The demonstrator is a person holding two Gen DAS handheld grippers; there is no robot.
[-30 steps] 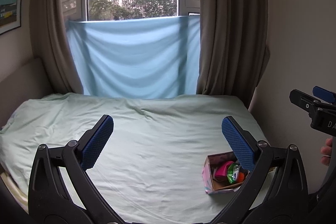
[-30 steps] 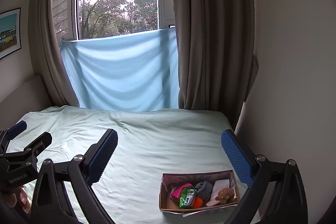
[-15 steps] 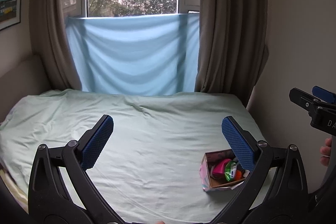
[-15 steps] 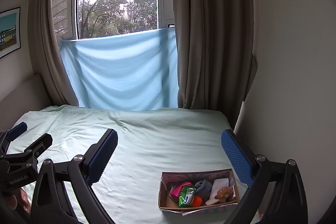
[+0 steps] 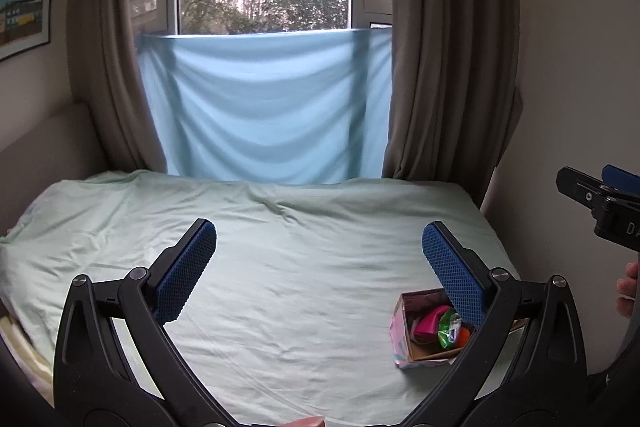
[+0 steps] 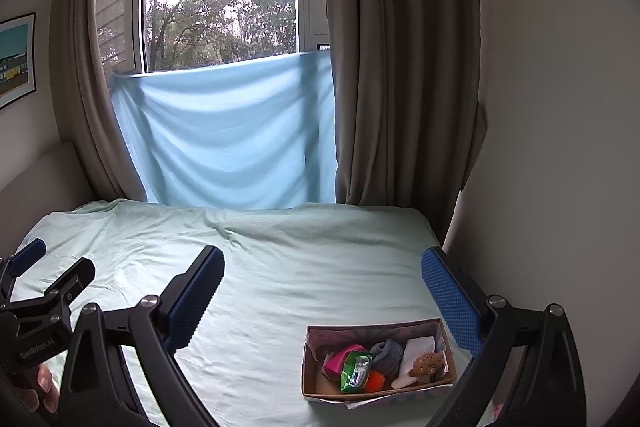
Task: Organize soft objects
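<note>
A small cardboard box [image 6: 447, 347] sits on the pale green bed [image 6: 280, 267] near its right front corner. It holds soft items: a pink one [image 6: 338, 361], a green packet [image 6: 355, 373], a grey sock [image 6: 386, 353], a white cloth [image 6: 416, 357] and a small brown plush [image 6: 430, 363]. The box also shows in the left wrist view [image 5: 402, 331], partly behind the right finger. My left gripper [image 5: 319, 267] is open and empty above the bed. My right gripper [image 6: 322, 291] is open and empty, above and behind the box.
A light blue sheet [image 5: 264, 107] hangs across the window between brown curtains [image 5: 452, 67]. A cream wall [image 6: 560, 147] borders the bed on the right, a padded headboard [image 5: 36, 147] on the left. The other gripper shows at the edge of each view [image 5: 600, 207] [image 6: 36, 291].
Both grippers have pulled back and up a little from the bed, so the box looks smaller and lower. Both stay open and empty.
</note>
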